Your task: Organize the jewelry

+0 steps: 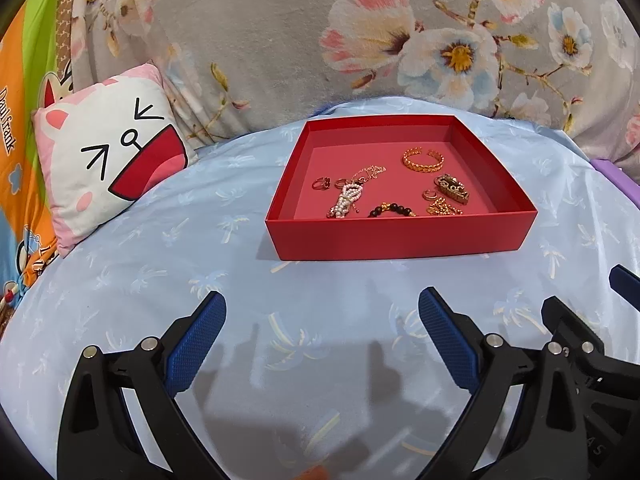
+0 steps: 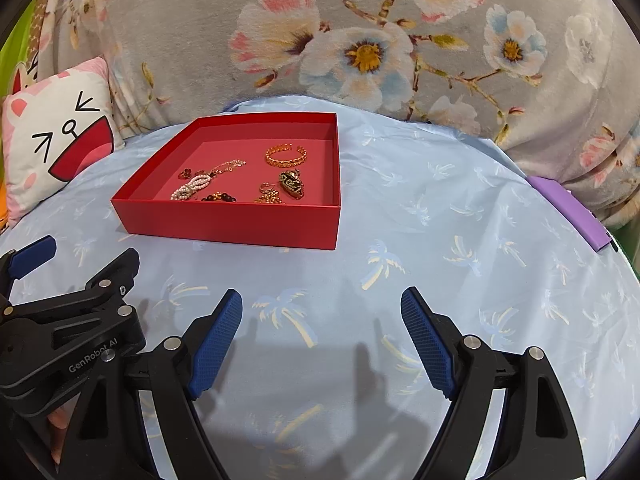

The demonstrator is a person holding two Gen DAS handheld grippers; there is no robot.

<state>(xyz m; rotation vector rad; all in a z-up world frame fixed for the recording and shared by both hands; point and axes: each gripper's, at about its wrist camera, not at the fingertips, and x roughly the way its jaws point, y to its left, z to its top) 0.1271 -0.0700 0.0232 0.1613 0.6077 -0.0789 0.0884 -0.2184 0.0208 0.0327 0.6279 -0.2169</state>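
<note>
Nearest, the left gripper (image 1: 322, 312) and the right gripper (image 2: 322, 312) are held side by side above the light blue bedsheet (image 2: 440, 240), each with its jaws wide apart and nothing between them. Farther on, a shallow red tray (image 1: 400, 234) is set on the sheet. Inside it are seen a gold cuff bracelet (image 1: 423, 159), a pearl piece (image 1: 347, 198), a dark bead bracelet (image 1: 390, 210), small rings (image 1: 321, 184) and an ornate clip (image 1: 452, 188). Behind, a cartoon pillow (image 1: 104, 152) and a floral blanket (image 1: 280, 40) are found.
</note>
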